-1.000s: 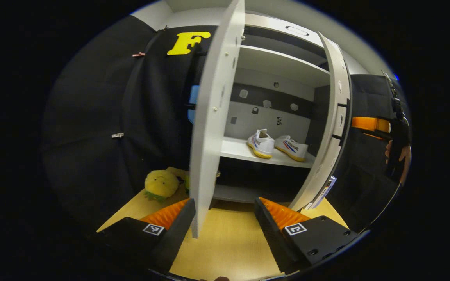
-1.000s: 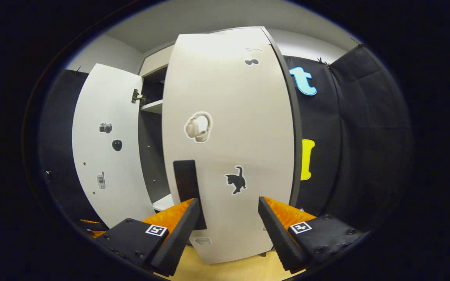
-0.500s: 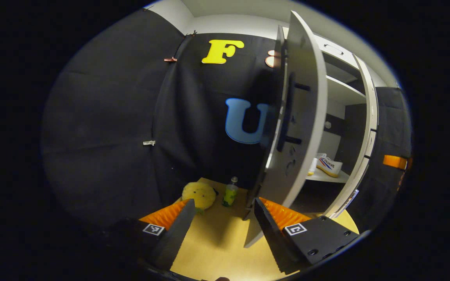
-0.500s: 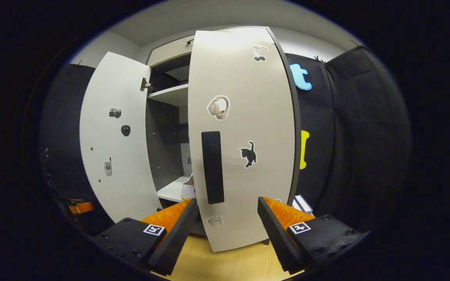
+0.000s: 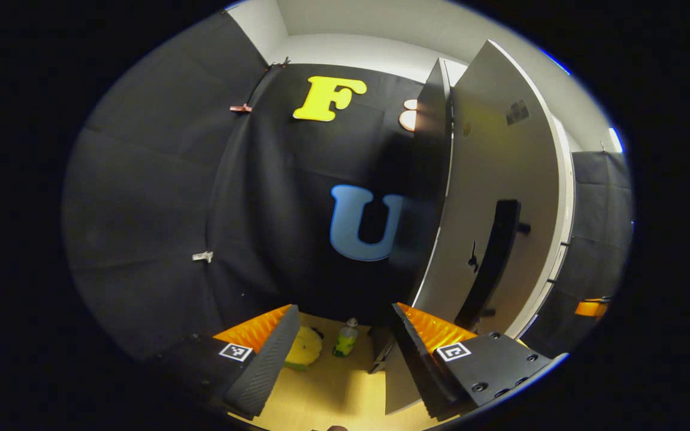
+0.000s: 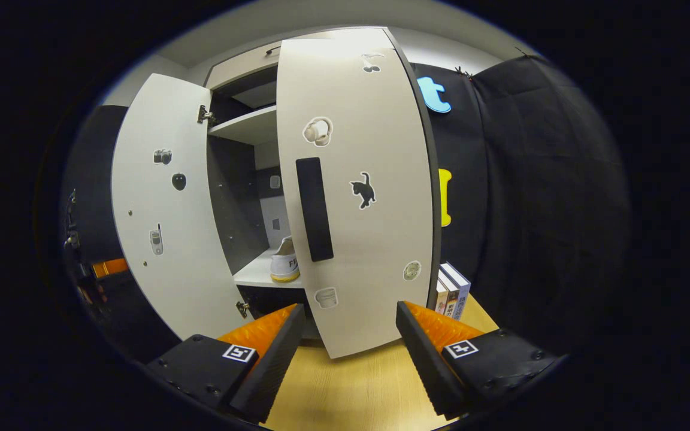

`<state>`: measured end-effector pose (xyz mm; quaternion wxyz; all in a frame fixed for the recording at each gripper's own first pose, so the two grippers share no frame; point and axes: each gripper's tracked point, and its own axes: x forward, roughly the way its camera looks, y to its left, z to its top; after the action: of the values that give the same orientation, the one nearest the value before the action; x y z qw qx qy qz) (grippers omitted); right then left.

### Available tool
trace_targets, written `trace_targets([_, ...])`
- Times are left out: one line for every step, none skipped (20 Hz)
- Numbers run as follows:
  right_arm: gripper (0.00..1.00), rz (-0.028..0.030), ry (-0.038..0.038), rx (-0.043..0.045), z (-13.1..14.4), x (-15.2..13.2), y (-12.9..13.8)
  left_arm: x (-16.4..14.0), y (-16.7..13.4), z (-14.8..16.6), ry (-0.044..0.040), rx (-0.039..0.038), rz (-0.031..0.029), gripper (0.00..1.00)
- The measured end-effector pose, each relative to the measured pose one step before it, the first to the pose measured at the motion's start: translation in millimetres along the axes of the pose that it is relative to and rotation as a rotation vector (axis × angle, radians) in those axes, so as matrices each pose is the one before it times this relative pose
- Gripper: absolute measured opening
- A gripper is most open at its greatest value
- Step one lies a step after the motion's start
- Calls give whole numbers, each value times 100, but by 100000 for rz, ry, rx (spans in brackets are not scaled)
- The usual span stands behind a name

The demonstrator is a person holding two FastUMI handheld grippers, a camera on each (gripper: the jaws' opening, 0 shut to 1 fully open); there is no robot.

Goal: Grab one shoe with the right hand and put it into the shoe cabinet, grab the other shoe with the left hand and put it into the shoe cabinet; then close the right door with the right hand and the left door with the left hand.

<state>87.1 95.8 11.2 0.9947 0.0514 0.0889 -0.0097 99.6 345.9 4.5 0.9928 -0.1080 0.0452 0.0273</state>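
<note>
Both my grippers, left [image 5: 340, 344] and right [image 6: 350, 344], hold their fingers spread and empty before the half-open shoe cabinet [image 6: 243, 126]; one shoe [image 6: 285, 263] sits on its shelf.

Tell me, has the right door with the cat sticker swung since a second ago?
Cannot tell. In the right gripper view the right door looks smaller and lower, with more shelf and a shoe uncovered, but the camera moves too.

Staged recording booth, not a lived-in home.
Black cloth walls [image 5: 153, 197] clipped up around a white shoe cabinet [image 6: 249, 126] with sticker-covered doors, on a pale wood floor [image 6: 351, 389]; books [image 6: 453, 293], bottle [image 5: 345, 340], yellow plush toy [image 5: 304, 348] as props.
</note>
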Motion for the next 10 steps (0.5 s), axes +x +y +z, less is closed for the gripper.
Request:
trace_targets([98,-488,669,949,-399,-194,44,847,-455,1054,-1023,838,-2271,95])
trace_targets([98,-491,632,880,-468,-244,-16,625,-561,977,-798,806,-2437,95])
trace_targets([98,-661,505,763,-347,-277,-128,569,-617,752,-568,760,-2155,95])
trace_targets([98,-826,275,531,-263,-146,-201,181,-407,321,-539,756,-1751,95])
trace_targets([98,-885,208,452,-187,-191,-333,632,-599,492,-146,1073,-1844,95])
trace_targets([98,-906,17,451,-150,-194,-379,408,-514,563,-387,1318,-1509,95])
trace_targets([98,-999,-24,566,-131,-138,-403,384,-675,506,-392,1241,-1627,95])
trace_targets([98,-997,154,870,-139,-166,-456,177,-817,385,-239,452,-2314,95])
trace_targets([98,-492,464,1121,-171,13,-276,-73,-690,9,111,306,-1576,95])
trace_targets([98,-297,523,934,-250,-55,-289,308,-4,148,-91,1871,676,95])
